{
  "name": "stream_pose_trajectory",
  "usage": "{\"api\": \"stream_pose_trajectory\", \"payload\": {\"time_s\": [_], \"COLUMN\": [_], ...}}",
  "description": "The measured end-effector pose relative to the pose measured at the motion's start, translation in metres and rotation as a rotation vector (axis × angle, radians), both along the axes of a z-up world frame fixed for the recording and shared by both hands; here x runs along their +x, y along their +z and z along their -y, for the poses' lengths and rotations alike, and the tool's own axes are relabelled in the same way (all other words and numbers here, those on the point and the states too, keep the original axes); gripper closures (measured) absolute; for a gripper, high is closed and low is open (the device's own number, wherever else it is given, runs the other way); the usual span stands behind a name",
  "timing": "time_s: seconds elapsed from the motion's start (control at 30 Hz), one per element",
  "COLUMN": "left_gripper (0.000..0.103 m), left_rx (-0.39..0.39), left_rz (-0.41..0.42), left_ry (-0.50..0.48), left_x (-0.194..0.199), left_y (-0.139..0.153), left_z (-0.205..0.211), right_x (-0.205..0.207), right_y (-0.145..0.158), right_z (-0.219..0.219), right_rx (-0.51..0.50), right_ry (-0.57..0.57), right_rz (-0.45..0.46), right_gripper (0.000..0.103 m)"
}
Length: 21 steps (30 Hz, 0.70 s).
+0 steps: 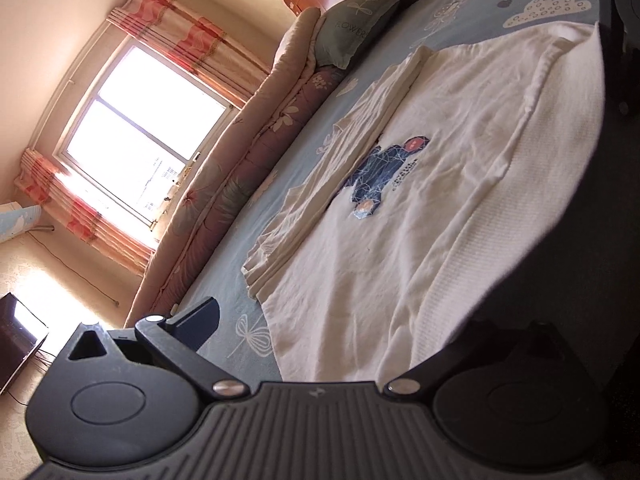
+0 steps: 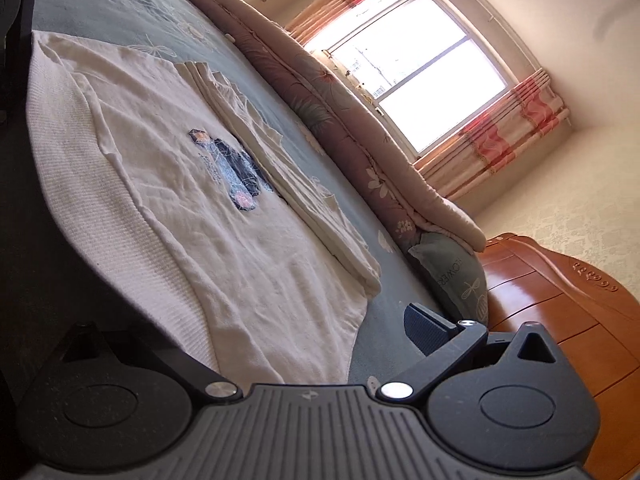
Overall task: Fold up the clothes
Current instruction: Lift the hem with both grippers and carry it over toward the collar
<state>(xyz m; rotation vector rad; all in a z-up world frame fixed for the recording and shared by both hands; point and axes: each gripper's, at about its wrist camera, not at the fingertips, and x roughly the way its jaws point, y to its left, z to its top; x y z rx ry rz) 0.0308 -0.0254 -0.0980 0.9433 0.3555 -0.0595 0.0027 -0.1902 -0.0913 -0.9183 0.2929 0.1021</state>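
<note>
Clothes here means one white sweater (image 1: pixel 420 216), lying spread on the blue bedsheet (image 1: pixel 472 12) with its far side already lying folded inward beside the blue print (image 1: pixel 384 172). Both the left gripper (image 1: pixel 360 344) and the right gripper (image 2: pixel 256 344) are sitting with fingers splayed apart, holding nothing, at opposite ends of the near ribbed edge. Pinching only the top layer there could be dragging the fold crooked.

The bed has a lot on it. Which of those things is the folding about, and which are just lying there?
Part of the job:
- white shirt with a dark blue print, spread flat on the bed
- left tool and right tool, jaws open at opposite ends of the shirt

Just lying about:
- rolled floral quilt
- green pillow
- blue bedsheet
- curtains
- wooden headboard
</note>
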Motion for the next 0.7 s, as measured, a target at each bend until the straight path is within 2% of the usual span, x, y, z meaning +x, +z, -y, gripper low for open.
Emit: {"api": "stream_pose_trajectory", "payload": {"time_s": [0.13, 0.33, 0.7], "left_gripper": [0.0, 0.0, 0.0], "left_rx": [-0.008, 0.015, 0.072], "left_rz": [0.091, 0.071, 0.077], "left_ry": [0.006, -0.013, -0.057], "left_x": [-0.002, 0.011, 0.033], "left_y": [0.007, 0.018, 0.031], "left_z": [0.0, -0.001, -0.004], "right_x": [-0.001, 0.01, 0.036], "right_y": [0.005, 0.013, 0.027], "right_z": [0.002, 0.003, -0.002], "right_rx": [-0.022, -0.033, -0.113], "right_ry": [-0.018, -0.027, -0.004], "right_rz": [0.068, 0.083, 0.138], "right_gripper": [0.0, 0.0, 0.0]}}
